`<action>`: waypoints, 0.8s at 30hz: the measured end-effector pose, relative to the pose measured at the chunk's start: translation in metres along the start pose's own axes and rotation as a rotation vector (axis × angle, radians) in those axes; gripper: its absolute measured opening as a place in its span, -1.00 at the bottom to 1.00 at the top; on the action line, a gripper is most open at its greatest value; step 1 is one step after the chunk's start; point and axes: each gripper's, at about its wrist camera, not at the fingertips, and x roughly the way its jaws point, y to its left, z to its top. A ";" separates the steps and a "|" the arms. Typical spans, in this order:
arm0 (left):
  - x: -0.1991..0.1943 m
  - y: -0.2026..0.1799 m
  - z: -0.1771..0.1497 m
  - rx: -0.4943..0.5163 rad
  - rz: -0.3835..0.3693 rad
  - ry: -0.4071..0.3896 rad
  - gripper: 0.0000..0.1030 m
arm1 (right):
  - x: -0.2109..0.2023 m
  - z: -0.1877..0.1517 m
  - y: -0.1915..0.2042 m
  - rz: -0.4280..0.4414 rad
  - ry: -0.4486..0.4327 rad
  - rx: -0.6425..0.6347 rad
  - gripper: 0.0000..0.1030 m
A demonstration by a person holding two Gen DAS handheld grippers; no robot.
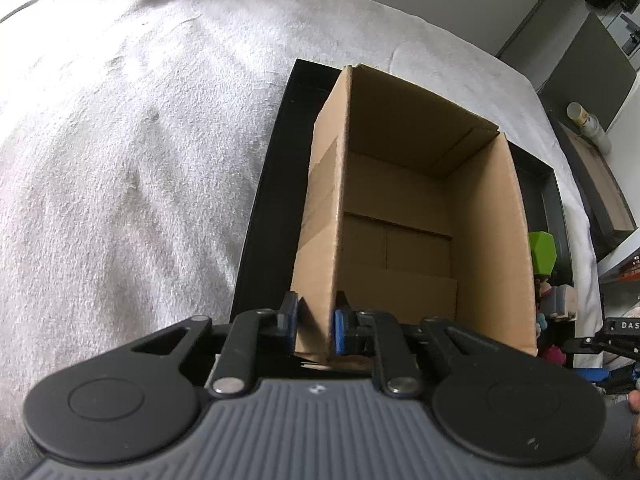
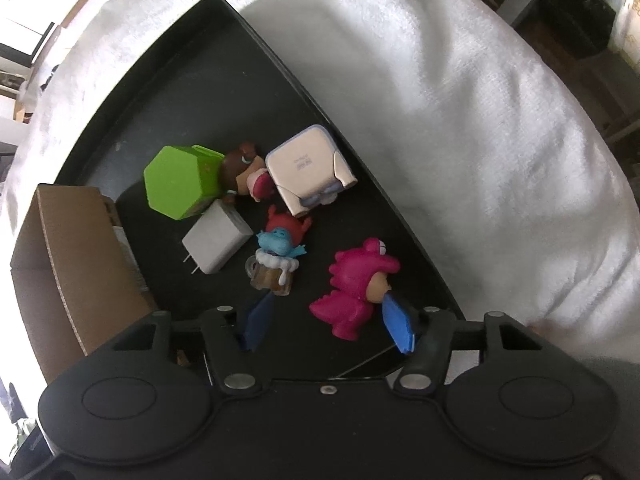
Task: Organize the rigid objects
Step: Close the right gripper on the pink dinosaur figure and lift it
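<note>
My left gripper (image 1: 314, 326) is shut on the near left wall of an open, empty cardboard box (image 1: 404, 216) that stands in a black tray (image 1: 264, 216). My right gripper (image 2: 326, 326) is open above the tray (image 2: 160, 80), with a pink dinosaur figure (image 2: 354, 284) between its fingers, close to the right one. Further in lie a blue figure on a beer mug (image 2: 276, 258), a white charger (image 2: 216, 242), a green hexagonal box (image 2: 182, 182), a brown bear figure (image 2: 244, 172) and a beige square device (image 2: 306, 172). The cardboard box (image 2: 68, 256) is at the left.
The tray sits on a white fluffy cloth (image 1: 120, 140) that covers the table. The green box (image 1: 542, 250) and some figures show past the box's right wall. The right gripper's body (image 1: 612, 344) shows at the right edge. Shelves and furniture stand beyond the table.
</note>
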 end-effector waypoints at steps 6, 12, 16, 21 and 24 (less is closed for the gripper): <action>-0.004 0.006 -0.004 -0.010 0.005 -0.008 -0.69 | 0.014 0.000 0.005 -0.063 0.001 -0.025 0.15; -0.011 0.010 -0.010 -0.006 0.015 -0.016 -0.69 | 0.031 0.001 0.014 -0.119 0.002 -0.044 0.14; -0.012 0.014 -0.015 0.003 0.010 -0.027 -0.69 | 0.040 0.003 0.015 -0.109 0.012 -0.043 0.04; -0.015 0.017 -0.023 0.018 0.025 -0.065 -0.71 | 0.036 0.000 0.012 -0.068 -0.007 -0.060 -0.22; -0.016 0.019 -0.026 0.008 0.024 -0.079 -0.71 | 0.027 -0.007 0.011 -0.035 -0.040 -0.083 -0.22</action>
